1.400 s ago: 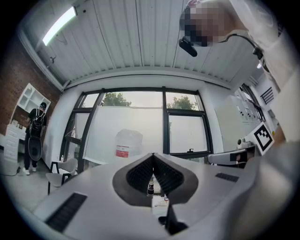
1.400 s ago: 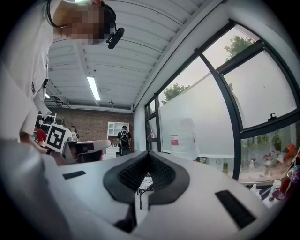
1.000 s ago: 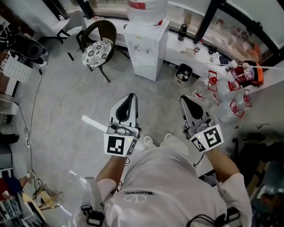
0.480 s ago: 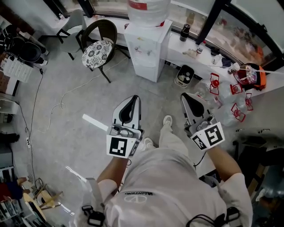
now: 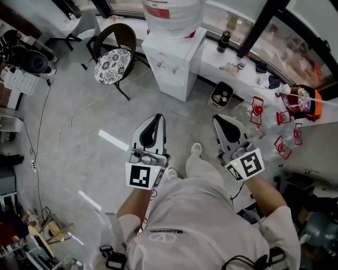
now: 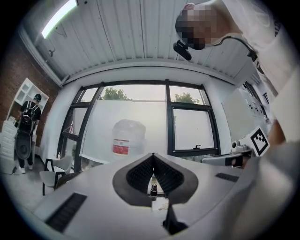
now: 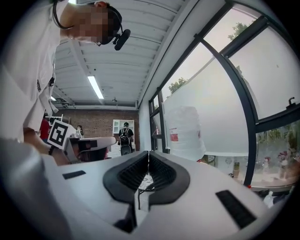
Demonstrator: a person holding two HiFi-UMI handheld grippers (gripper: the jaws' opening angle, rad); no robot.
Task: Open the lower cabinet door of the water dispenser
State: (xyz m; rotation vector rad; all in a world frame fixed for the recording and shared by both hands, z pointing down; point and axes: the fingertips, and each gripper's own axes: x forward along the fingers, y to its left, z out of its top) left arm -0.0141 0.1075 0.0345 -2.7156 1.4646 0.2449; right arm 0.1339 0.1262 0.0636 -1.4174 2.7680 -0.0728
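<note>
Dispenser (image 5: pixel 174 58) stands well ahead, lower door (image 5: pixel 173 85) closed, while left tool (image 5: pixel 157 117) and right tool (image 5: pixel 222 120) are both pinched shut, empty; arriving shut, they could bump the door instead of catching its edge.

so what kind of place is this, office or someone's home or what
Probably an office or workshop corner rather than a home: a white water dispenser topped with a large clear bottle, a dark chair with a patterned cushion, and a grey concrete floor beside tall black-framed windows.
</note>
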